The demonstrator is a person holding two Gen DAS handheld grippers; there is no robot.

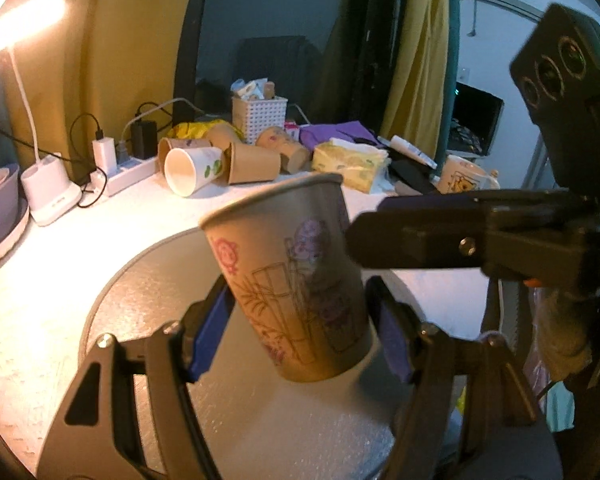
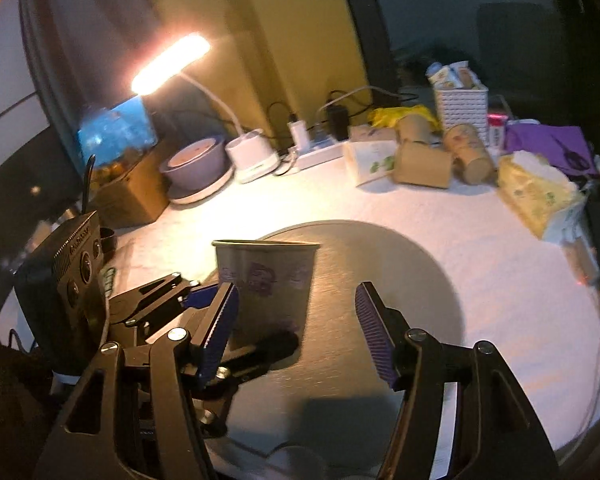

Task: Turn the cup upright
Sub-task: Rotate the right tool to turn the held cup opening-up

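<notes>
A paper cup [image 1: 296, 284] with purple and pink drawings stands mouth up, a little tilted in the left wrist view, on a round grey mat [image 1: 148, 300]. My left gripper [image 1: 300, 328] has its blue pads on both sides of the cup's lower part and looks shut on it. In the right wrist view the cup [image 2: 266, 284] stands on the mat [image 2: 380, 280] with the left gripper's fingers [image 2: 204, 294] beside it. My right gripper [image 2: 296, 328] is open, its left pad close to the cup and its right pad well apart. The right gripper's finger [image 1: 420, 236] reaches in near the cup's rim.
Several paper cups [image 1: 228, 160] lie on their sides at the back, by a white basket [image 1: 260, 116], a tissue pack [image 1: 348, 160] and a mug [image 1: 464, 176]. A lit desk lamp [image 2: 252, 152], a power strip [image 1: 120, 176] and a bowl [image 2: 196, 164] stand at the left.
</notes>
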